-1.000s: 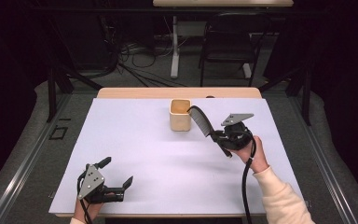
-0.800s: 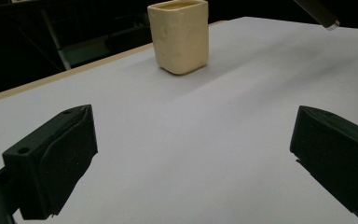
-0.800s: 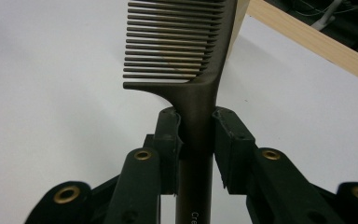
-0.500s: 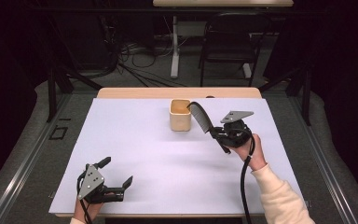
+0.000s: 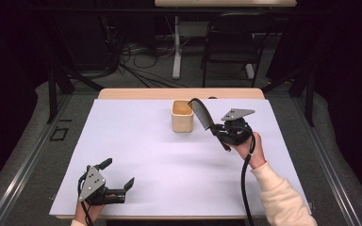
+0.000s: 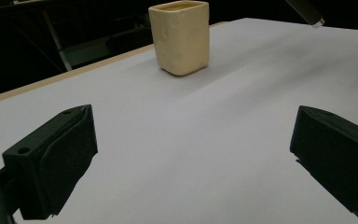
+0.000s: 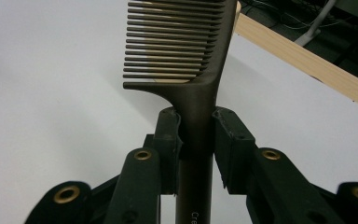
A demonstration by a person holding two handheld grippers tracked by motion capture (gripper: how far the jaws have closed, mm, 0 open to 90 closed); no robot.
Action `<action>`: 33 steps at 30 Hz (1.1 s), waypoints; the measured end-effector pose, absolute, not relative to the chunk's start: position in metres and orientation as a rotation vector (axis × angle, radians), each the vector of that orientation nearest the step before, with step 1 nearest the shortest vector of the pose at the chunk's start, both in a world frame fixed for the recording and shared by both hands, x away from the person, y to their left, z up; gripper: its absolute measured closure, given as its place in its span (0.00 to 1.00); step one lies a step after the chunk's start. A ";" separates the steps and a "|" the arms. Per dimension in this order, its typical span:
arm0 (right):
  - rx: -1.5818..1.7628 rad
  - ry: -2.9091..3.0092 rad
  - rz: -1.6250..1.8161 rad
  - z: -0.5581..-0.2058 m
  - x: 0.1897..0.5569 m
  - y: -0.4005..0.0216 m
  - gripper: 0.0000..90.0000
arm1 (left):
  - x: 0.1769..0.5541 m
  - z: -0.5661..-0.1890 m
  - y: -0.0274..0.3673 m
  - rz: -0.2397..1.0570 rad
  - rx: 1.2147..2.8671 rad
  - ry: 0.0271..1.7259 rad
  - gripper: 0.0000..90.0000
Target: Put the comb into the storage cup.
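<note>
A dark comb [image 5: 201, 114] [image 7: 186, 51] is clamped by its handle in my right gripper [image 5: 215, 131] [image 7: 196, 140]. Its toothed end tilts up and left, right beside the rim of a cream square cup [image 5: 182, 116] [image 6: 181, 36] standing at the back middle of the table. In the left gripper view the comb's tip [image 6: 305, 9] pokes in at the top right. My left gripper [image 5: 118, 177] [image 6: 191, 163] rests near the front left edge, open, with nothing but white sheet between its black pads [image 6: 56, 158].
A white sheet [image 5: 151, 155] covers the wooden table [image 5: 136, 93]. A black cable [image 5: 243, 188] trails from the right gripper along a cream sleeve [image 5: 283, 202]. A chair [image 5: 231, 42], table legs and floor cables lie beyond the far edge.
My right gripper has carried the comb slightly left and toward the cup, so its tip now stands at the cup's rim. The left gripper has not moved.
</note>
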State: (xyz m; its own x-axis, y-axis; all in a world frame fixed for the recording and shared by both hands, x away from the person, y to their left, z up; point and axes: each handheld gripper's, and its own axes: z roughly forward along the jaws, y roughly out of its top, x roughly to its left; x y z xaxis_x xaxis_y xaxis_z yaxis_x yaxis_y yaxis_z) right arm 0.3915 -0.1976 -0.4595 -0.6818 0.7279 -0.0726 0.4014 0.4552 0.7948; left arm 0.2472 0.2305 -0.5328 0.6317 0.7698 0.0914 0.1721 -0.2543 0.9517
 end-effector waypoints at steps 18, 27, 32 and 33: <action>0.944 2.269 1.118 -0.453 0.402 -0.192 0.80 | 0.247 -0.533 0.231 0.683 1.765 0.765 0.01; 0.943 2.262 1.119 -0.451 0.408 -0.188 0.80 | 0.247 -0.533 0.231 0.684 1.766 0.765 0.01; 0.943 2.248 1.130 -0.446 0.411 -0.186 0.80 | 0.247 -0.533 0.231 0.685 1.768 0.763 0.01; 0.939 2.249 1.128 -0.445 0.411 -0.186 0.80 | 0.247 -0.533 0.230 0.686 1.766 0.764 0.01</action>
State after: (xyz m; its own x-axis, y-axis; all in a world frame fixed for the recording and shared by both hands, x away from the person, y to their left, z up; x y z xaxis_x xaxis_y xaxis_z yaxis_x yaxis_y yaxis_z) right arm 0.4113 -0.1861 -0.4453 -0.6657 0.7408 -0.0900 0.3709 0.4331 0.8215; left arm 0.2473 0.2305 -0.5327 0.6328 0.7692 0.0891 0.1715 -0.2514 0.9526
